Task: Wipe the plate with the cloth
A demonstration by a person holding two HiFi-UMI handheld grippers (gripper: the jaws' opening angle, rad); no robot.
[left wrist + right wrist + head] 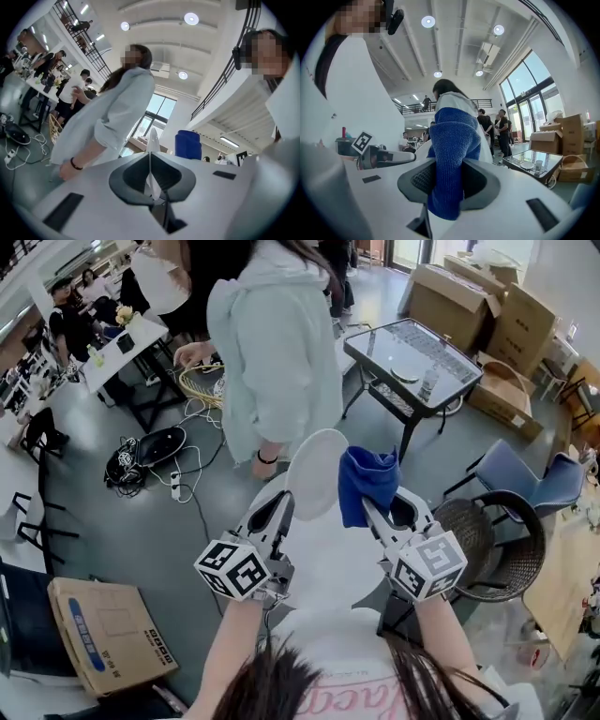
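Plate (315, 472) is up in mid-air, rim clamped in my left hand-held gripper (284, 504). Blue cloth (367, 482) is pinched in the right hand-held gripper (373, 510), just beside the plate's face (contact unclear). I'd press the cloth flat, sweep across, and keep the rim grip firm

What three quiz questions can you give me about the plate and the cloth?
1. Pick one: what colour is the cloth? A red, B blue, C yellow.
2. True or false: the right gripper holds the plate.
3. Short answer: which gripper is shut on the plate's rim?

Key
1. B.
2. False. The right gripper is shut on the cloth.
3. The left gripper. It holds the plate up on its edge in the air.
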